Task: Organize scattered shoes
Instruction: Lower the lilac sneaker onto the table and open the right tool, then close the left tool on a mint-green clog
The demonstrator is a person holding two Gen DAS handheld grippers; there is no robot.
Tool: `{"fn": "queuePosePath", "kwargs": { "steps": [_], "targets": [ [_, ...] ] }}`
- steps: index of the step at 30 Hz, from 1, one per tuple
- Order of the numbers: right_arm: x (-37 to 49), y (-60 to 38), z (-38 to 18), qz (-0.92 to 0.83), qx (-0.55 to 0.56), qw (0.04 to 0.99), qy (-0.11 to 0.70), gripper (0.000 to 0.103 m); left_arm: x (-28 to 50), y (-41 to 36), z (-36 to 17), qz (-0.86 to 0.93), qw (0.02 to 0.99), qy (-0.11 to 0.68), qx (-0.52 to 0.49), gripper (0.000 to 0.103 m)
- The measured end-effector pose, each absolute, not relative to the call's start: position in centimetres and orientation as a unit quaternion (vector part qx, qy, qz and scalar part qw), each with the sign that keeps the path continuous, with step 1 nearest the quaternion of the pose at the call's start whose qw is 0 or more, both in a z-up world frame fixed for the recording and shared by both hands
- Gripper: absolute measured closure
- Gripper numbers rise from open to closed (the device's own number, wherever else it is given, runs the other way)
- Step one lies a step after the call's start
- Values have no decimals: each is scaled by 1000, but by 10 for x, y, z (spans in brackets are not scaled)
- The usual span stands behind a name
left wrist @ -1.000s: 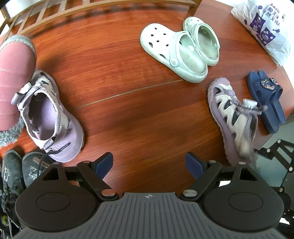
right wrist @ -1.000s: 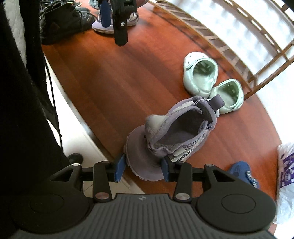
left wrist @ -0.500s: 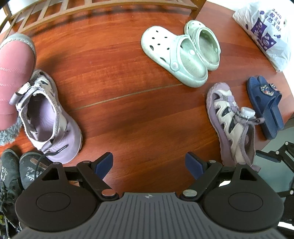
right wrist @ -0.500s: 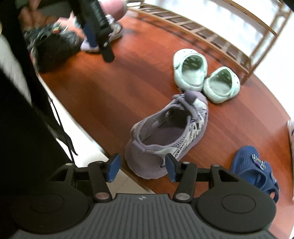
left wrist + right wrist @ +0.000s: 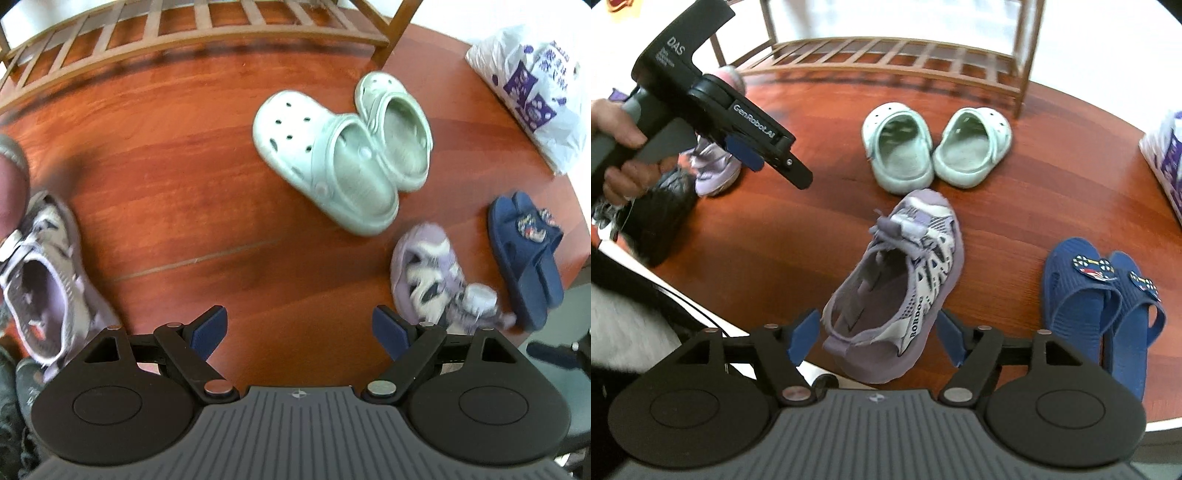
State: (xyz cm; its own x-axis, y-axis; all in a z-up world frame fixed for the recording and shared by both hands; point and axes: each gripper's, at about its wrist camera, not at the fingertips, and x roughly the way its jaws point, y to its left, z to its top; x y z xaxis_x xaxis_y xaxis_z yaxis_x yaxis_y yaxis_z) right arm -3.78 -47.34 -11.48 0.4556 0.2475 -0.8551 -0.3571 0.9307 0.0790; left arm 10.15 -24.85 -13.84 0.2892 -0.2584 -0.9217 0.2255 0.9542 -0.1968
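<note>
Shoes lie scattered over the red-brown wooden floor I am working above. In my right wrist view, at nine o'clock, a hand grips the left gripper, which is seen side-on and hides most of a lilac sneaker behind it; a dark shoe beside that is too blurred to make out. At twelve o'clock the mint clogs sit as a pair, heels toward me, before the slatted wooden rack. At six o'clock a second lilac sneaker lies between the blue pads of my right gripper; the fingers are spread and I see a gap on each side, so it is released. At four o'clock the navy slippers lie side by side; a plastic bag is cut off at three. In my left wrist view my left gripper stands wide apart over bare floor, holding nothing; the sneaker at four o'clock is smeared.
</note>
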Motion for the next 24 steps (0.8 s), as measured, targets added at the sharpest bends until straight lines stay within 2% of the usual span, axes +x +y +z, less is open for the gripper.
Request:
{"fn": "queuePosePath", "kwargs": {
  "steps": [10, 16, 20, 24],
  "targets": [
    [-30, -498, -106, 107, 41, 858, 501, 22, 132, -260, -142, -106, 824, 554, -51, 17],
    [-34, -509, -107, 78, 58, 863, 496, 22, 152, -273, -151, -92, 825, 553, -64, 16],
    [-35, -514, -108, 64, 62, 865, 493, 22, 161, -286, -158, -95, 827, 552, -48, 18],
    [-38, -518, -107, 51, 64, 869, 489, 22, 166, -297, -162, -99, 832, 545, -27, 27]
  ]
}}
